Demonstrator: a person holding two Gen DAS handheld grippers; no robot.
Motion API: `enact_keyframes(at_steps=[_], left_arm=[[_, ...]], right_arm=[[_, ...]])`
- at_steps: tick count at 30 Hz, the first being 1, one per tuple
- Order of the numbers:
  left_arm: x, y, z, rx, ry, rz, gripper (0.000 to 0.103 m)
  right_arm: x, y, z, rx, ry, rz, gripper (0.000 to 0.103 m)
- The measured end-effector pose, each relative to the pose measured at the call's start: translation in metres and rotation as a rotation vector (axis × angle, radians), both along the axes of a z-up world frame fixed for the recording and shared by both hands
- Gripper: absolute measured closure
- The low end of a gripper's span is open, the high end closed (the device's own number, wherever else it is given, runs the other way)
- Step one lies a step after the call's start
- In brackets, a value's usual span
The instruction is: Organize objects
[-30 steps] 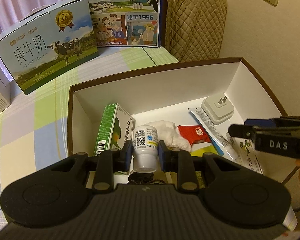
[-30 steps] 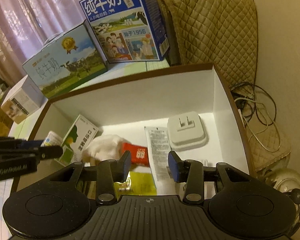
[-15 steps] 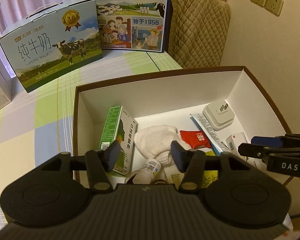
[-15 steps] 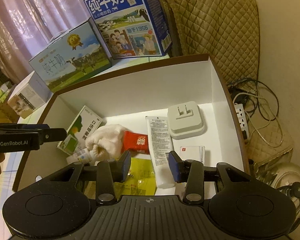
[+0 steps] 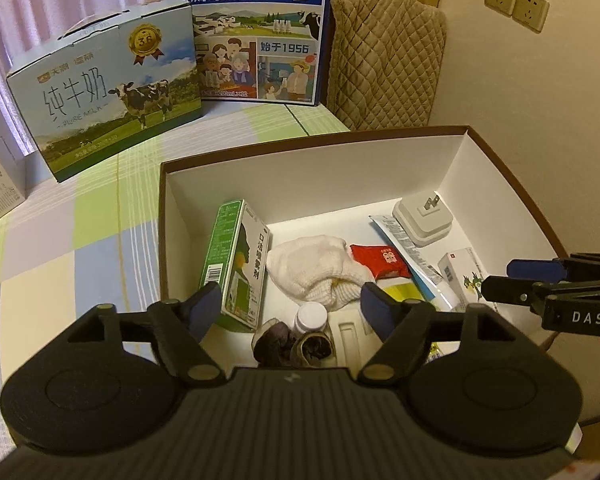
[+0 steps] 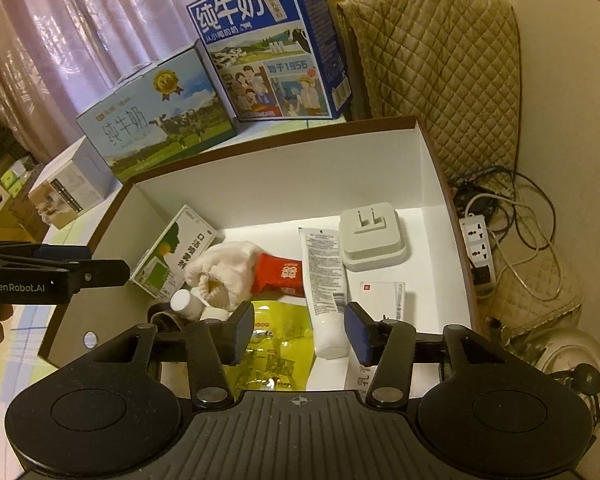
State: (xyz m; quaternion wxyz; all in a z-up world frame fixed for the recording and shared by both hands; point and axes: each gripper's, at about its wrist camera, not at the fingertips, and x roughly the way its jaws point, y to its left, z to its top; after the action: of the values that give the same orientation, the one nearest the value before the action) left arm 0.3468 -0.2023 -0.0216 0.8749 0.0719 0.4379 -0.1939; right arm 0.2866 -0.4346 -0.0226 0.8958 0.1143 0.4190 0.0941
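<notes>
Brown-rimmed white cardboard box holds one white-capped pill bottle, one green carton, one white charger. Left gripper and right gripper both spread, empty.

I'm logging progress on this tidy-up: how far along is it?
Mostly done, it seems. The box already holds the green carton, white cloth, red packet, tube, charger, yellow pouch and small white bottle. Nothing is in hand: the left gripper and right gripper are both open and empty. What remains cannot be told from these views.
</notes>
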Motion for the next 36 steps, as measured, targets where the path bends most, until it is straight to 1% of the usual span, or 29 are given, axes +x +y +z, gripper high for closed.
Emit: enact_keyframes(at_steps=[2, 4, 8, 10, 15, 20, 25, 27, 30, 34, 36], left_arm=[[-0.005, 0.003, 0.004, -0.015, -0.005, -0.002, 0.025], [-0.011, 0.006, 0.008, -0.023, -0.007, 0.001, 0.018], [-0.023, 0.012, 0.019, -0.046, -0.022, 0.002, 0.016], [-0.031, 0.016, 0.025, -0.052, -0.04, 0.009, 0.01], [-0.054, 0.029, 0.041, -0.065, -0.1, 0.014, 0.003], [-0.079, 0.042, 0.052, -0.065, -0.146, 0.011, 0.002], [-0.103, 0.058, 0.059, -0.098, -0.152, 0.027, 0.001], [-0.114, 0.065, 0.061, -0.106, -0.157, 0.037, 0.001], [-0.127, 0.076, 0.062, -0.098, -0.157, 0.049, 0.001], [-0.144, 0.094, 0.062, -0.083, -0.141, 0.079, 0.001], [-0.153, 0.105, 0.062, -0.072, -0.146, 0.103, 0.001]], right_arm=[[-0.005, 0.001, 0.003, -0.001, -0.007, 0.005, 0.053], [-0.01, 0.002, 0.006, 0.001, -0.017, 0.005, 0.049], [-0.023, 0.003, 0.012, 0.008, -0.038, -0.004, 0.043], [-0.03, 0.005, 0.015, 0.004, -0.053, -0.014, 0.038], [-0.05, 0.008, 0.025, -0.012, -0.109, -0.029, 0.028], [-0.074, 0.019, 0.036, -0.02, -0.163, -0.029, 0.024], [-0.096, 0.034, 0.045, -0.027, -0.19, -0.022, 0.02], [-0.105, 0.041, 0.047, -0.034, -0.195, -0.022, 0.019], [-0.117, 0.052, 0.049, -0.041, -0.194, -0.031, 0.018], [-0.131, 0.064, 0.05, -0.025, -0.188, -0.029, 0.017], [-0.138, 0.071, 0.051, -0.017, -0.183, -0.025, 0.017]])
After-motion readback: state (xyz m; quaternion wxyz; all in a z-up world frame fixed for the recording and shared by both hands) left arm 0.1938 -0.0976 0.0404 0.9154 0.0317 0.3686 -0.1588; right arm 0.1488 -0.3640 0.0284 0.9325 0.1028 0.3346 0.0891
